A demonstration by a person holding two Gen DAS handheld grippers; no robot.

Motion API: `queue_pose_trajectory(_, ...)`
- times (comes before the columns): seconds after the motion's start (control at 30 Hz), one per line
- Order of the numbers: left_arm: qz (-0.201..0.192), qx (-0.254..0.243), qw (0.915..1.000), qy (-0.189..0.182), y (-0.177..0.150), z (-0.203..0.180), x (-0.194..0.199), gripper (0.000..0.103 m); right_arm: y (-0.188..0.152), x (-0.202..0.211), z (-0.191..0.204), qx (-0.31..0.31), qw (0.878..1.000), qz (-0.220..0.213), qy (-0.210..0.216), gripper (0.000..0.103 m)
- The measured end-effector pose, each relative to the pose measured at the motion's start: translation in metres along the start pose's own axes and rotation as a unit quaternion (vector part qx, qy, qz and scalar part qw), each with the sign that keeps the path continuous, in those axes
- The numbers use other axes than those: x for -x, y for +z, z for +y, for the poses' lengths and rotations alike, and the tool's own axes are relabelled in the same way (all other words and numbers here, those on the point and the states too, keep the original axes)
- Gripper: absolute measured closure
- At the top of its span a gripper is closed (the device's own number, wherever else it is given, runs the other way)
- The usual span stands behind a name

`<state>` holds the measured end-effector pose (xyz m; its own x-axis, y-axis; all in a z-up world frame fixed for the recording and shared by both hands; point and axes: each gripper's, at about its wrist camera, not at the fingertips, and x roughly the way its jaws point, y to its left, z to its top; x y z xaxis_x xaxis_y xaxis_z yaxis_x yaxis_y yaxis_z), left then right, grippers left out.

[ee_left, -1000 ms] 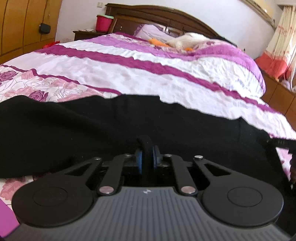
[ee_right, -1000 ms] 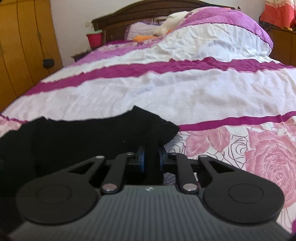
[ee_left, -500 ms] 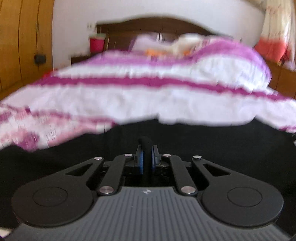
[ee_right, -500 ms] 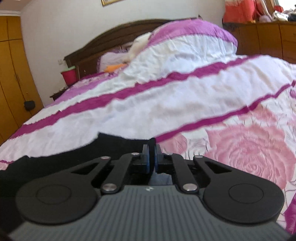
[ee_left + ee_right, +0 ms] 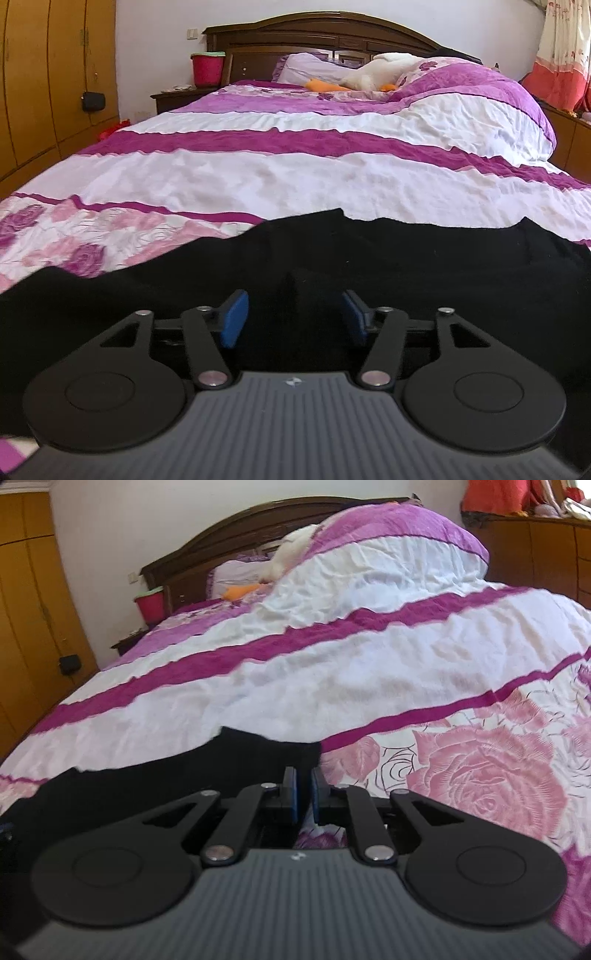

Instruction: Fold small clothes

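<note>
A black garment [image 5: 388, 258] lies spread on the bed at its near end. In the left wrist view my left gripper [image 5: 293, 314] is open, its blue pads [image 5: 232, 319] wide apart, with a raised fold of the black cloth standing between them. In the right wrist view my right gripper [image 5: 303, 794] has its blue pads [image 5: 291, 794] slightly apart at the right corner of the black garment [image 5: 177, 775]. The cloth sits just ahead of and left of the pads, and the gap between them looks empty.
The bed has a white, magenta and rose-print quilt [image 5: 295, 177]. A white plush toy [image 5: 376, 70] and pillows lie by the dark headboard [image 5: 314, 33]. A red bucket [image 5: 207, 68] stands on a nightstand. Wooden wardrobes [image 5: 44, 81] stand at left.
Both grippers were shut on the black cloth. My left gripper has opened wide and let it go. My right gripper has opened a little and the cloth has settled on the bed.
</note>
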<state>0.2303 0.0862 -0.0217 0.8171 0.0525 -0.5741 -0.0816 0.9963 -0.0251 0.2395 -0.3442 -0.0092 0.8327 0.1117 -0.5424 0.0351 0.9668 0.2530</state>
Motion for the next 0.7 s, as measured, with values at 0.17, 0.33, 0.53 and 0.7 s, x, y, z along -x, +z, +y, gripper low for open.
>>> queue_pose_trajectory(0.17, 0.000, 0.009, 0.9999, 0.014, -0.005, 0.015, 0.030, 0.034, -0.004, 0.037, 0.017, 0.012, 1.000, 0.010, 0.025, 0.091)
queue_pose_trajectory(0.33, -0.009, 0.005, 0.9991, 0.042, -0.012, 0.033, 0.063, 0.029, -0.013, 0.069, 0.034, 0.018, 0.999, 0.008, 0.038, 0.050)
queue_pose_trajectory(0.53, -0.017, 0.000, 0.9970, 0.076, -0.024, 0.060, 0.097, 0.022, -0.027, 0.096, 0.053, 0.031, 0.998, 0.009, 0.053, 0.044)
queue_pose_trajectory(0.7, -0.011, -0.001, 0.9922, 0.124, -0.041, 0.086, 0.113, 0.020, -0.048, 0.105, 0.065, 0.041, 0.997, 0.025, 0.057, 0.044)
